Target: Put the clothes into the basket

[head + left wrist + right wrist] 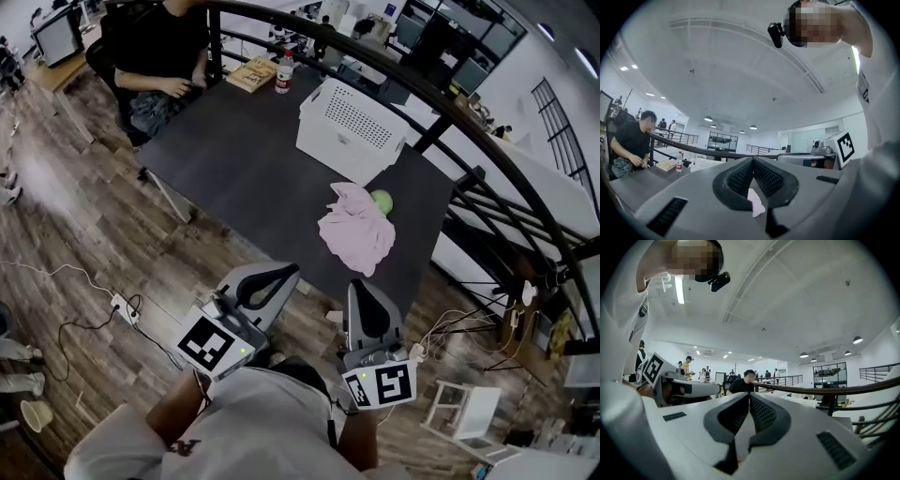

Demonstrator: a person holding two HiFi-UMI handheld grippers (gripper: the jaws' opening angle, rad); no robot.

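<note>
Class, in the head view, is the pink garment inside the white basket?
No, the pink garment lies on the dark table, outside the white basket.

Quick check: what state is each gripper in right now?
Left gripper: shut, holding nothing.
Right gripper: shut, holding nothing.

Your left gripper [284,273] and right gripper [360,287] sit side by side, short of the near edge of the dark flat-topped table [234,169]; on it, straight ahead of the right gripper and ahead-right of the left, lies the crumpled pink cloth garment [356,234]; a small round green object [382,200] touches its far side; beyond both stands the white perforated plastic basket [352,117]; farther off, left of the basket, a red-labelled plastic bottle [284,73] stands just right of a tan book [251,73]; a seated person in a dark top [159,47] is at the far left corner.
</note>
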